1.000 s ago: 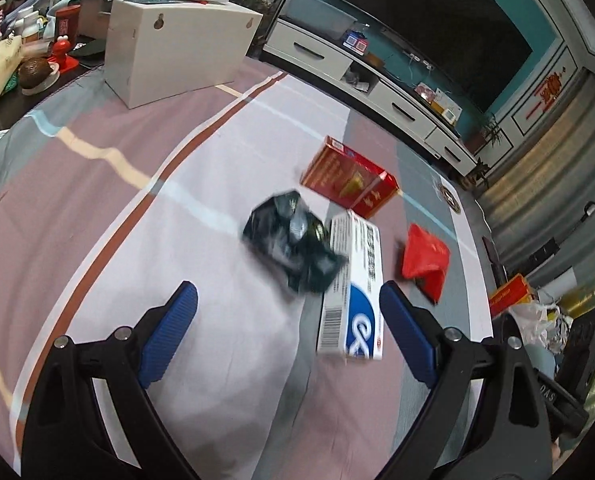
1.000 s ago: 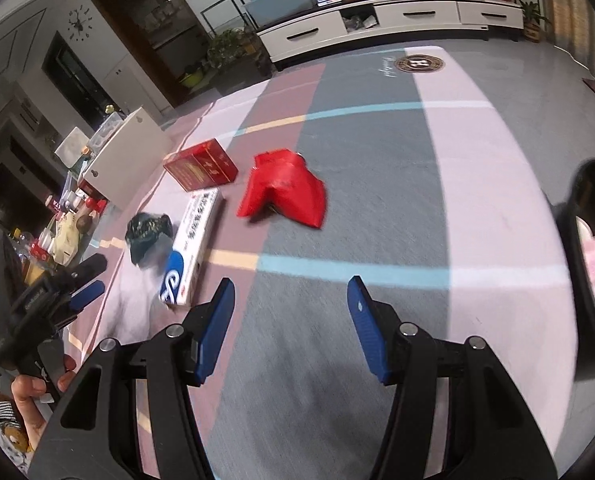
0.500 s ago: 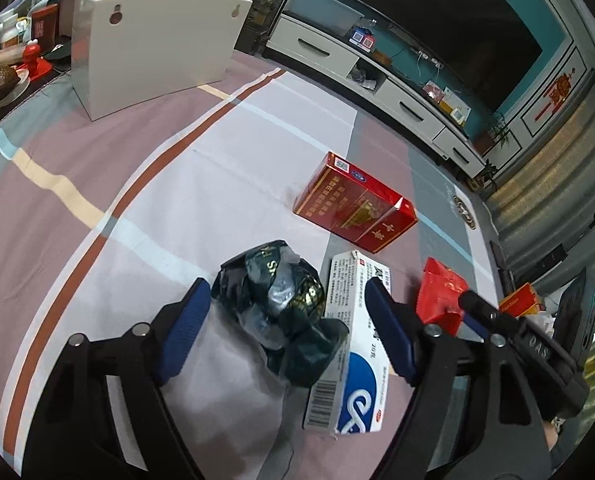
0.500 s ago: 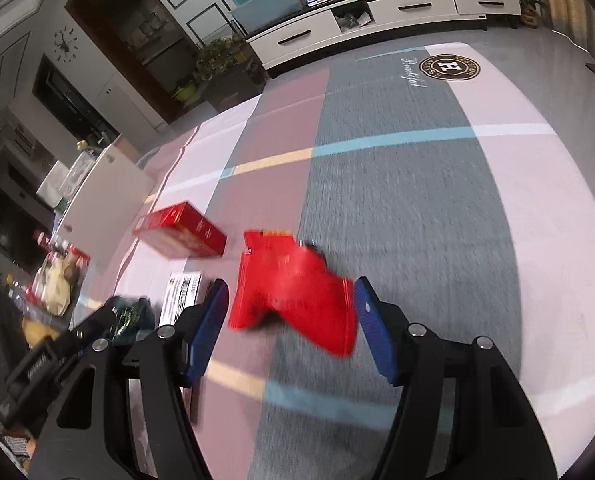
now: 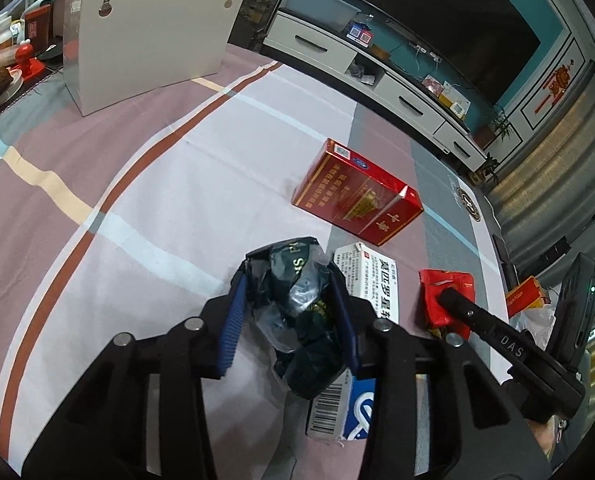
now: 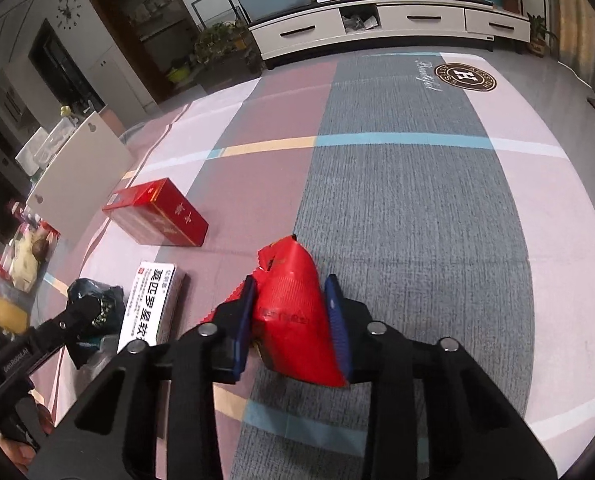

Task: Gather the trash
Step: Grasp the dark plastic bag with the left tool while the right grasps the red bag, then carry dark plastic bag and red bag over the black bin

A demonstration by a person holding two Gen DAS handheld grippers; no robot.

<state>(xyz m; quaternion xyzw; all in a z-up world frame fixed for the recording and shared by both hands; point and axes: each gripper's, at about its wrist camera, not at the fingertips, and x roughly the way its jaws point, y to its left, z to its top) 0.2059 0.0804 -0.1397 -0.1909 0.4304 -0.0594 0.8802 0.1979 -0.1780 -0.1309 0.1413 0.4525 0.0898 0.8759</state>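
Here both grippers have just been closing, each around one piece of trash on the striped rug (image 6: pixel 417 208). The left gripper (image 5: pixel 291 316) has its blue pads pressed into the sides of a crumpled dark green wrapper (image 5: pixel 301 312), which bulges between them, so it reads as clamped on it; the wrapper lies partly over the white medicine box (image 5: pixel 371 288), which probably explains why the jaws come at it from above. The right gripper (image 6: pixel 293 320) squeezes the red packet (image 6: pixel 289 304) the same way, its pads against both flanks while the packet's front end rests on the grey band of the rug. Taking soft, crushable litter first with both hands at once looks like the sensible order, leaving the rigid boxes for later. The red carton (image 5: pixel 357 194) lies apart, beyond the white box, with gold Chinese characters on its end. The white box carries large black Chinese print, a barcode and a blue logo. The wrapper shows pale letters, too creased to read
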